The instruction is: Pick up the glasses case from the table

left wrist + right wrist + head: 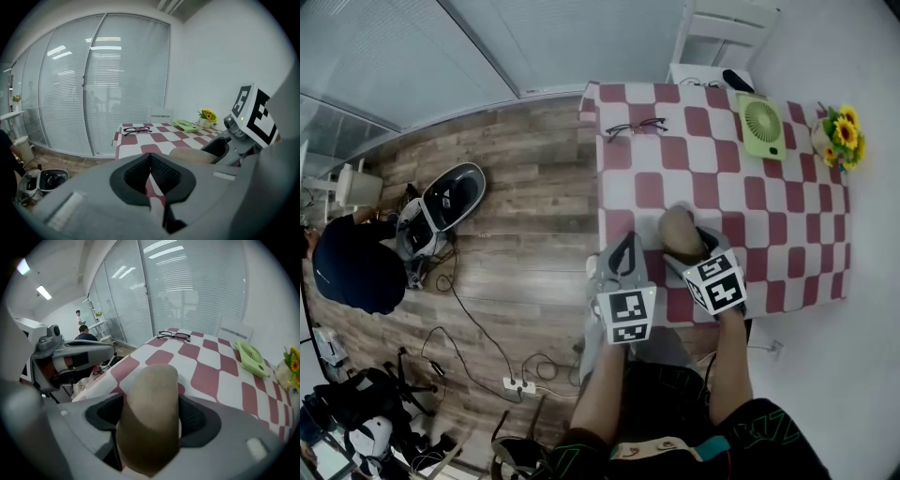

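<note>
Beyond the right tongs' [694, 247] glasses case [677, 230] lie spectacles [635, 127], fan [761, 125] and flowers [842, 136].

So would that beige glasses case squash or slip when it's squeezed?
Probably stiff: the glasses case shows no dent between the jaws of the right tool. Its matte surface likely grips well. Being rounded, it might roll if dropped on the table.

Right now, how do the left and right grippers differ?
Load: the right gripper has its fingers clamped on the tan glasses case. The left gripper holds nothing, and its fingers are together.
Position: in the head view the right gripper is further in over the checked table, while the left is by the table's left edge.
Shared: they are side by side, pointing toward the far end of the table.
</note>
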{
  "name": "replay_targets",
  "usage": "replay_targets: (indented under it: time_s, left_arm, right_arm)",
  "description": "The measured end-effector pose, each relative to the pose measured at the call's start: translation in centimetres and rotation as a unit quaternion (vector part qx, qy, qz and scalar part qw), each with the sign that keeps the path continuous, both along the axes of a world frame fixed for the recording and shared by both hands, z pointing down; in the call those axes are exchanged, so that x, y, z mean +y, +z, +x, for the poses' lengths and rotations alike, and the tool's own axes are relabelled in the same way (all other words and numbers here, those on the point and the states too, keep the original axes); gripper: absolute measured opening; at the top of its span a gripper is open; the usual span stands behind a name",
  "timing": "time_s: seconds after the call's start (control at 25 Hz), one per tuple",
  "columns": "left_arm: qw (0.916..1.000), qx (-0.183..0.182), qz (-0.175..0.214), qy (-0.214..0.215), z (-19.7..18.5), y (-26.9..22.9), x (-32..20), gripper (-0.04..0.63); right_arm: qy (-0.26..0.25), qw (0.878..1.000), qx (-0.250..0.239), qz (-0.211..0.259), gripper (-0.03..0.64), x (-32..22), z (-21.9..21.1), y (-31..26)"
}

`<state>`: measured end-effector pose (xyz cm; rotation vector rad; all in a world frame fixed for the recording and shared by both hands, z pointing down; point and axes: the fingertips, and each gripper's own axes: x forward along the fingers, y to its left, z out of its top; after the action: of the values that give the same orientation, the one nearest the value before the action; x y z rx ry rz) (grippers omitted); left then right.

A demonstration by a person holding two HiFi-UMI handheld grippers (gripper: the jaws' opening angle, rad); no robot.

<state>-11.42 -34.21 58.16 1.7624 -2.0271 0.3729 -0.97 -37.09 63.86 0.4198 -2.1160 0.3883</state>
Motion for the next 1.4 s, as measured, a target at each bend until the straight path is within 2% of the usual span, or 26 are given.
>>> replay_targets:
  time_s: [0.24,0.48,0.72,1.08,1.4]
  left_arm:
    - [0.9997,-0.005,0.019,-0.014,0.4,-1.2,0.1,0.011]
    - [0.9987,-0.012,0.049,-0.009,1.9,-3.7,-0.6,0.011]
    - [0.9956,-0.027,0.09,0.007,3.5,-7.4,-2.2,0.011]
    - [0.9862,-0.056,0.152,0.036,5.5,-13.8,-4.6,0.011]
    - [0.9737,-0.081,0.205,0.057,6.4,-19.7,-6.4,0.011]
  right_arm:
    - [0.03,0.998,-0.048,0.022,0.37,-0.6,0.7,-2.3]
    - [0.049,0.992,-0.087,0.083,0.37,-1.7,2.4,-6.0]
    - [0.08,0.979,-0.125,0.141,0.37,-3.4,4.7,-10.4]
    - [0.128,0.946,-0.189,0.231,0.369,-6.1,8.0,-18.1]
    - [0.178,0.907,-0.239,0.297,0.369,-8.4,11.1,-24.2]
